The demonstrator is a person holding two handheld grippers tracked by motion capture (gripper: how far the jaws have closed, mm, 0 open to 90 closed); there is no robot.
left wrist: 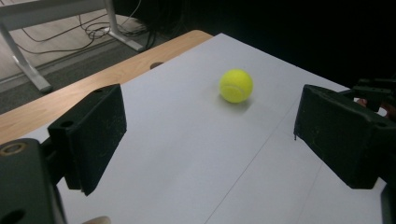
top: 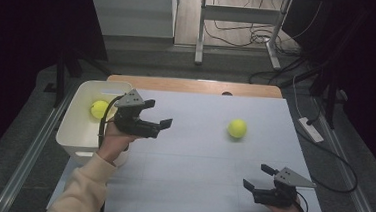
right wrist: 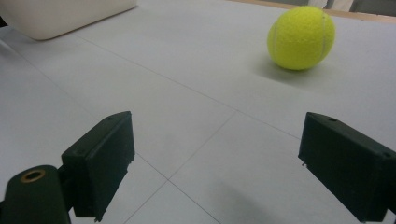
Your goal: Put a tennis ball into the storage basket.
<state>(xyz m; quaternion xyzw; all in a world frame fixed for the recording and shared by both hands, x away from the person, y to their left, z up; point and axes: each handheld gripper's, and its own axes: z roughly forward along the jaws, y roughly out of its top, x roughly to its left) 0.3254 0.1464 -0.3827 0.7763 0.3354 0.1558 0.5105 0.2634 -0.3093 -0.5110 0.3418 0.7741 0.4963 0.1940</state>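
A yellow tennis ball (top: 237, 128) (left wrist: 236, 86) (right wrist: 301, 38) lies on the white table top (top: 192, 156), right of centre. A second tennis ball (top: 99, 109) rests inside the white bin (top: 74, 128) at the table's left edge. My left gripper (top: 157, 120) hovers just right of the bin, pointing toward the loose ball; its jaws are open with nothing between them (left wrist: 205, 140). My right gripper (top: 259, 176) sits near the front right corner, jaws open and empty (right wrist: 215, 163), aimed at the loose ball from some distance.
A strip of wooden desk (top: 192, 85) runs along the table's far edge. Beyond it stand a metal frame (top: 242, 19) and tangled cables (top: 261, 38) on the floor. A power strip (top: 310, 129) lies on the floor to the right.
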